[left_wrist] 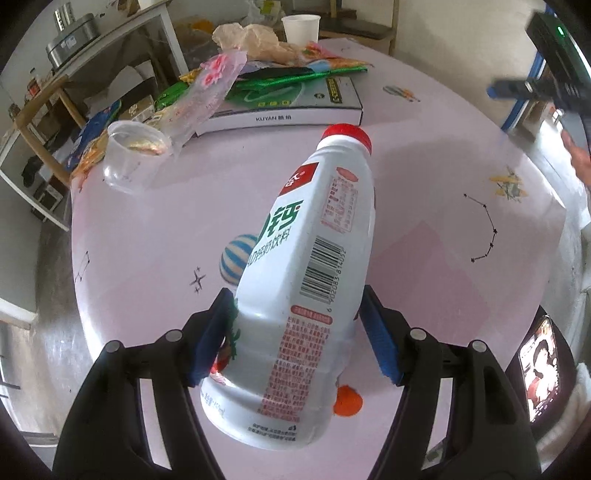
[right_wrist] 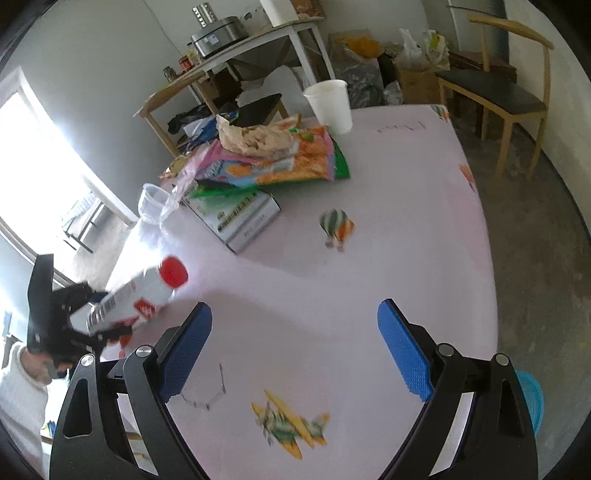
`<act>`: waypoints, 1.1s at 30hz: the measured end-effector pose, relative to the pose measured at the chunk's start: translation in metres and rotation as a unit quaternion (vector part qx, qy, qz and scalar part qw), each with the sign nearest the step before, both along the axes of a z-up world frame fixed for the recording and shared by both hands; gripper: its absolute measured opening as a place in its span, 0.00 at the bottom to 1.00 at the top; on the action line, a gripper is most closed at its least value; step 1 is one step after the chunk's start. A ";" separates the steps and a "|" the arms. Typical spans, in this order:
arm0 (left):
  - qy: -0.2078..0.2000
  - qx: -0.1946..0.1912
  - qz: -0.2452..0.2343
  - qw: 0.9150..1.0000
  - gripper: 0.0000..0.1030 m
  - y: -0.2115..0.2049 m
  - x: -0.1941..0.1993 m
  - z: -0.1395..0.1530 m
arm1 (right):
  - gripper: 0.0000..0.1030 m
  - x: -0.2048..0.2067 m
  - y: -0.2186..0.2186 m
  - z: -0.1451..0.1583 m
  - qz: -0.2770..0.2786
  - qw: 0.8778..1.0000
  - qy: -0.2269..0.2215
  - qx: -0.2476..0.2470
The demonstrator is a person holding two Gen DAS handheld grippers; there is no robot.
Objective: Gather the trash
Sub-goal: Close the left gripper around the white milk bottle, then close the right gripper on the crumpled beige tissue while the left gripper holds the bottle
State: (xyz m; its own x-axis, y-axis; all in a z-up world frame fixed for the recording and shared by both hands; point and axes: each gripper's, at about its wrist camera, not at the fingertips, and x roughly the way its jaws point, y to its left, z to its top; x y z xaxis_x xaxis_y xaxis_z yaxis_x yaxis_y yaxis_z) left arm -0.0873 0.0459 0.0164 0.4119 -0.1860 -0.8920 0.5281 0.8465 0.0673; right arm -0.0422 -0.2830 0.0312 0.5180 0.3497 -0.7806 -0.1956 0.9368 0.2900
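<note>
White plastic bottle [left_wrist: 295, 295] with a red cap sits clamped between the blue pads of the left gripper [left_wrist: 295, 332], raised over the pink table [left_wrist: 424, 221], while the right gripper [right_wrist: 295, 350] hangs wide apart and empty, the litter pile [right_wrist: 273, 155] far beyond.

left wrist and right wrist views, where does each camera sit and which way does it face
Left wrist: on the left tool, facing down at the pink table; its blue pads clamp a white bottle.
Right wrist: on the right tool, open and empty, facing down across the table; a white sleeve shows at left.
Shared: bottle, box, paper cup, clear cup, wrappers.
</note>
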 end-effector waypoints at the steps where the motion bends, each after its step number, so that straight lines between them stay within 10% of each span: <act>1: 0.004 -0.001 0.002 1.000 0.64 -0.002 0.004 -0.001 | 0.86 0.010 0.006 0.004 0.004 1.000 -0.002 0.000; 9: 0.010 0.003 -0.005 1.000 0.65 0.002 0.012 -0.002 | 0.91 0.122 0.085 0.032 0.081 0.996 -0.038 -0.004; 19: 0.025 0.001 -0.013 1.000 0.60 -0.004 0.013 -0.014 | 0.90 0.258 0.138 -0.013 0.060 0.997 0.015 -0.039; 28: 0.016 0.017 -0.016 1.000 0.59 -0.005 0.009 -0.014 | 0.21 0.258 0.146 -0.036 0.071 0.995 0.035 -0.058; 33: 0.004 0.000 0.004 1.000 0.58 0.000 0.003 0.000 | 0.12 0.253 0.130 -0.031 0.043 0.998 0.049 -0.014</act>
State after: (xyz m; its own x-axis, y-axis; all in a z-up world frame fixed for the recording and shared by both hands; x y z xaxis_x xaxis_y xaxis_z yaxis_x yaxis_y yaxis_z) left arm -0.0840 0.0459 0.0168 0.4055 -0.1838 -0.8954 0.5224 0.8505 0.0620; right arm 0.2113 -0.1532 0.0003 0.4080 0.3671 -0.8359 -0.2483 0.9257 0.2854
